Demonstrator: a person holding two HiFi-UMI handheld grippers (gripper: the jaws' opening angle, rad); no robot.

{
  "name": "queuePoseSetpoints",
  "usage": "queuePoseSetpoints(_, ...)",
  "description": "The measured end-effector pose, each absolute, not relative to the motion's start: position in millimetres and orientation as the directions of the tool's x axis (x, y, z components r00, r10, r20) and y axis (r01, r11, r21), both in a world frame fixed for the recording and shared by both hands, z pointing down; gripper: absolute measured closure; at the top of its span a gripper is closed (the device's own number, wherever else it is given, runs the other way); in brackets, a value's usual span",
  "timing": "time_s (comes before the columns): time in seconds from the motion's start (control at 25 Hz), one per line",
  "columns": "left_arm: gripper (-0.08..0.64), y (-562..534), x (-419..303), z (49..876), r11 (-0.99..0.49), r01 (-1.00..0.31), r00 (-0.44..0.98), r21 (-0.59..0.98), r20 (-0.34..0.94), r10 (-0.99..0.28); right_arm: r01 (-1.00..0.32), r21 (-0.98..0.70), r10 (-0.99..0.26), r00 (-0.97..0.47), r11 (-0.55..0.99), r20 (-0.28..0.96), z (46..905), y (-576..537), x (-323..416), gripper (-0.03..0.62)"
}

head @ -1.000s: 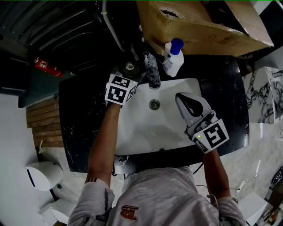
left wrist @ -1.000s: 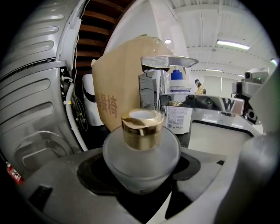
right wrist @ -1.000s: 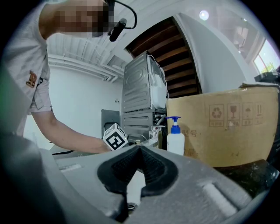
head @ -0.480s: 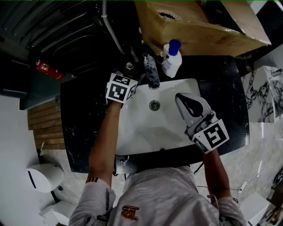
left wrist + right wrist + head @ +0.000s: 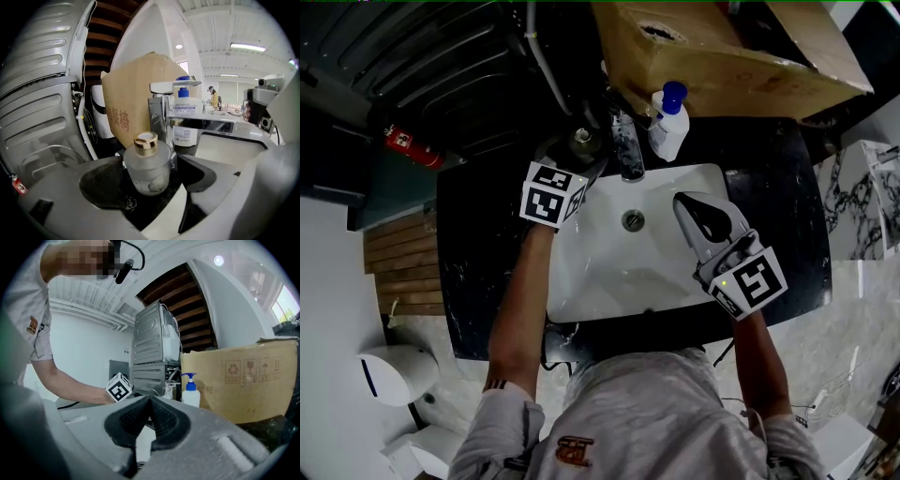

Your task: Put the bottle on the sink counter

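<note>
Since the earlier frames, the left tongs (image 5: 578,157) are seen drawn slightly back towards the person, and their jaws have just been opening. They are now held wide, with the bottle (image 5: 149,164) standing upright between them and a gap visible on each side, so it is not gripped. The bottle, a frosted jar with a gold cap, is set on the dark marbled table (image 5: 478,244) at the back left corner of the white sink (image 5: 619,272), just beside the tap (image 5: 627,150). A white pump bottle with a blue top (image 5: 668,122) is seen on the far side of the tap, close against a cardboard box (image 5: 722,56) that overhangs the back of the table. The right tongs (image 5: 150,404) are held level over the right part of the sink, well apart from the bottle; their ribbed pads are pressed together and nothing is caught between them.
</note>
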State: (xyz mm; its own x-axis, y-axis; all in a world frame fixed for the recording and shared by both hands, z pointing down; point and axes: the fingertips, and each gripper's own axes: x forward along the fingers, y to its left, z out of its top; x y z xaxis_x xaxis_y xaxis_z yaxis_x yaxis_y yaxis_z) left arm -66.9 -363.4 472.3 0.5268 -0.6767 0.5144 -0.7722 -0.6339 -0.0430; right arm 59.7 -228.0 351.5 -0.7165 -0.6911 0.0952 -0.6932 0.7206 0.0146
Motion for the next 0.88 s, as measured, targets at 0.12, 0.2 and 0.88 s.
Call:
queuePoseSetpoints(0.12,0.202,-349,-70,451,-0.634,-0.772,0.546,-0.043,0.468,-0.695,-0.687,0.019,-0.686,-0.723,0.726,0.085,346,-225,55,0.592)
queuePoseSetpoints(0.2,0.202,-337,-71,435,-0.633,-0.773,0.561,-0.036,0.428,-0.709,-0.682,0.021,-0.682,-0.728,0.731,0.076,342,-224,52,0.592)
queuePoseSetpoints(0.88,0.446,-205,-45,305,-0.666,-0.744,0.668,0.061,0.022,-0.744,-0.623,0.032,-0.623,-0.782,0.782,-0.013,307,-194,10,0.592)
